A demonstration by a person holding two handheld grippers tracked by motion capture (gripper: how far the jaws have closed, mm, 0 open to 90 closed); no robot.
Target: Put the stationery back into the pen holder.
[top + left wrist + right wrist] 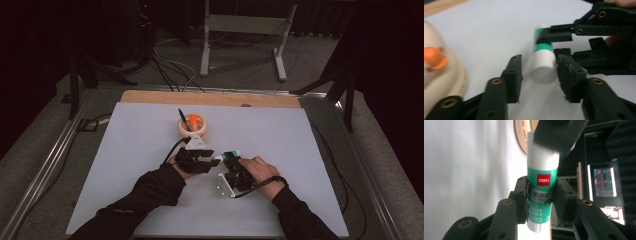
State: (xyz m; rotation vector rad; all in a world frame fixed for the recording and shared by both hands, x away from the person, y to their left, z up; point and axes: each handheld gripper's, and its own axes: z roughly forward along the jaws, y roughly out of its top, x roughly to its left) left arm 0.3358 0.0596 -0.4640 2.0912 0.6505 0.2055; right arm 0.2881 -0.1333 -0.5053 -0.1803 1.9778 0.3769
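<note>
A green and white glue stick (229, 155) is held level just above the white mat, between my two grippers. My right gripper (234, 162) is shut on its green body (541, 195), the pads pressing both sides of the label. My left gripper (212, 157) comes from the left, its jaws standing around the white cap (543, 67). A clear gap shows between the cap and the left-hand pad, so the left gripper (541, 75) is open. In the left gripper view the right gripper (556, 45) grips the green part beyond the cap.
A cream ring-shaped roll (192, 126) stands behind the grippers, with an orange marker (193, 121) and a dark pen (182, 117) upright in it. The white mat (125, 150) covers the table, with a wooden strip (210, 98) along its far edge.
</note>
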